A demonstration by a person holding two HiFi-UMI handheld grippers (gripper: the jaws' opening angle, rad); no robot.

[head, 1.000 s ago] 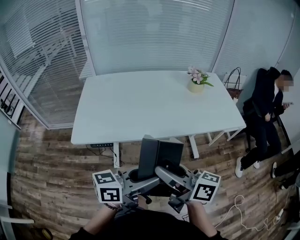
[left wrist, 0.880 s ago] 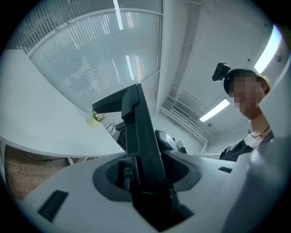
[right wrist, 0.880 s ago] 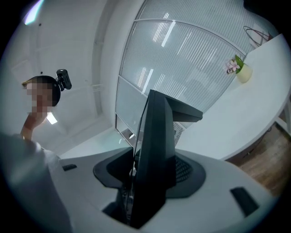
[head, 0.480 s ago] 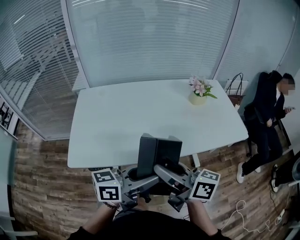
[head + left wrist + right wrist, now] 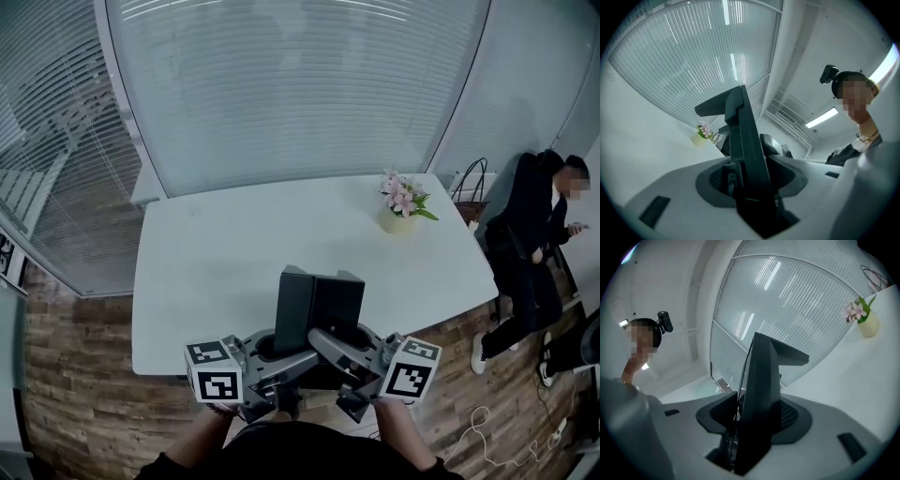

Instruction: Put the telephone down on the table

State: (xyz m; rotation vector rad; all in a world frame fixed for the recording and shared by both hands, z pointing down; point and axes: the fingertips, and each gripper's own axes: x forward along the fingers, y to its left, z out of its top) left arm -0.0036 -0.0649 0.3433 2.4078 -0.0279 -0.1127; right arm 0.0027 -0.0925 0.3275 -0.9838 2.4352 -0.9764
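Note:
The telephone (image 5: 317, 330) is a grey desk set with a dark upright panel. It hangs in the air at the bottom middle of the head view, over the near edge of the white table (image 5: 225, 244). My left gripper (image 5: 261, 367) is shut on its left side and my right gripper (image 5: 362, 369) on its right side. In the left gripper view the telephone's (image 5: 740, 154) grey body and dark panel fill the picture. The right gripper view shows the telephone (image 5: 761, 394) the same way, with the tabletop behind it. The pads themselves are hidden against the body.
A small pot of pink flowers (image 5: 400, 210) stands at the table's far right. A person in dark clothes (image 5: 531, 230) sits just right of the table. Glass walls with blinds (image 5: 281, 84) run behind and to the left. A white cable (image 5: 487, 424) lies on the wooden floor at right.
The table has come closer in the head view, and its near edge now lies under the telephone. Both grippers keep the same hold on the telephone.

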